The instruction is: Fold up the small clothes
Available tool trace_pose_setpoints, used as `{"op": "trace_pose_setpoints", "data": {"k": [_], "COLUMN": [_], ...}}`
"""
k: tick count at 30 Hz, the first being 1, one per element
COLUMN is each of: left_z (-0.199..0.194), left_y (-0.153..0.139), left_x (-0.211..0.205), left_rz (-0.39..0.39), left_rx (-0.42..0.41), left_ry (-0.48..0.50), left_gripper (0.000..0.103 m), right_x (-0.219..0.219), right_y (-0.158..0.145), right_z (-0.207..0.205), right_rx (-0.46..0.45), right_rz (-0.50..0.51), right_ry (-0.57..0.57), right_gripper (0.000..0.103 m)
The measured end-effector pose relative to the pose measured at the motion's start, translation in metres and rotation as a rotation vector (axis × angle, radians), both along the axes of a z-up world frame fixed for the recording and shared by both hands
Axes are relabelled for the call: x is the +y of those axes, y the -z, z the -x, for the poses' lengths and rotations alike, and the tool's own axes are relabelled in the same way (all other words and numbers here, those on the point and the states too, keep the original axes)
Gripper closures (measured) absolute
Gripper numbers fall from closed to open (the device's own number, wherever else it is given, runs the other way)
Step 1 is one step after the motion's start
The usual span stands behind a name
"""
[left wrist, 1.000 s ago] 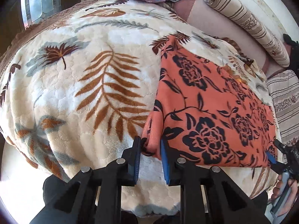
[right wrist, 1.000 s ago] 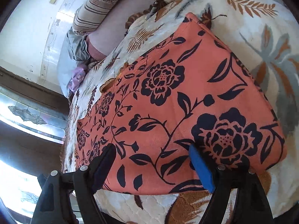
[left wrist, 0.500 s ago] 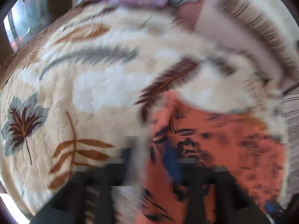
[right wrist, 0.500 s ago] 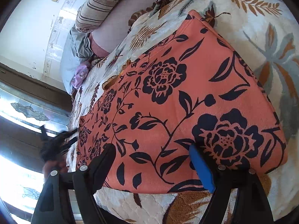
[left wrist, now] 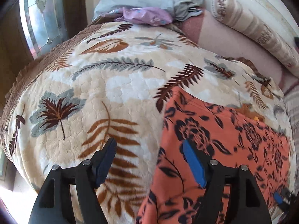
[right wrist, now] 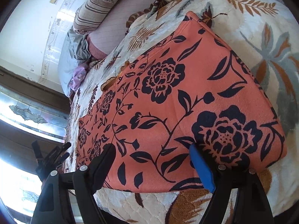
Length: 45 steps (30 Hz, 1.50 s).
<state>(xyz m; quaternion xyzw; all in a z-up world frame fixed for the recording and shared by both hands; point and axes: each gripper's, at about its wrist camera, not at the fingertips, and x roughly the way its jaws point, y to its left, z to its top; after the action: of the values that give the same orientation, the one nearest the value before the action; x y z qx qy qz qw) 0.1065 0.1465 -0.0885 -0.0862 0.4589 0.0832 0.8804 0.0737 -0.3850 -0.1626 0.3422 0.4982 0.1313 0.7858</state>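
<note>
An orange garment with a dark flower print (left wrist: 220, 149) (right wrist: 177, 112) lies flat on the leaf-patterned blanket (left wrist: 112, 93) (right wrist: 261, 37). My left gripper (left wrist: 149, 145) is open and empty above the garment's left edge, one finger over the blanket and one over the cloth. My right gripper (right wrist: 151, 149) is open and empty just above the garment's near edge. The left gripper also shows in the right wrist view (right wrist: 50, 155), at the garment's far end.
A striped bolster (left wrist: 252, 28) (right wrist: 99, 9) lies along the wall. A heap of grey and purple clothes (left wrist: 149, 9) (right wrist: 74, 65) sits at the head of the bed. A window (left wrist: 37, 18) stands beside the bed.
My left gripper has let go of the garment's corner, opened wide and moved forward over the garment's left edge. The right gripper has stayed open and hardly moved.
</note>
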Motion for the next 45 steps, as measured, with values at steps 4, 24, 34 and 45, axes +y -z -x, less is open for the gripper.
{"op": "trace_pose_setpoints", "data": {"k": [4, 24, 34, 45], "left_z": [0.014, 0.040, 0.022, 0.016], "left_y": [-0.007, -0.004, 0.049, 0.059], "left_x": [-0.014, -0.133, -0.188, -0.185], "left_rz": [-0.039, 0.045, -0.111, -0.137], "left_rx": [-0.015, -0.032, 0.080, 0.075], "left_ry": [0.040, 0.321, 0.382, 0.351], "left_gripper": [0.029, 0.013, 0.010, 0.008], "right_x": [0.002, -0.090, -0.081, -0.098], "right_y": [-0.008, 0.041, 0.033, 0.059], "right_z": [0.009, 0.086, 0.032, 0.053], "right_rx": [0.006, 0.077, 0.082, 0.020], "right_rz": [-0.014, -0.359, -0.145, -0.247], "right_ry": [0.025, 0.456, 0.336, 0.312], "right_gripper": [0.019, 0.014, 0.094, 0.080]}}
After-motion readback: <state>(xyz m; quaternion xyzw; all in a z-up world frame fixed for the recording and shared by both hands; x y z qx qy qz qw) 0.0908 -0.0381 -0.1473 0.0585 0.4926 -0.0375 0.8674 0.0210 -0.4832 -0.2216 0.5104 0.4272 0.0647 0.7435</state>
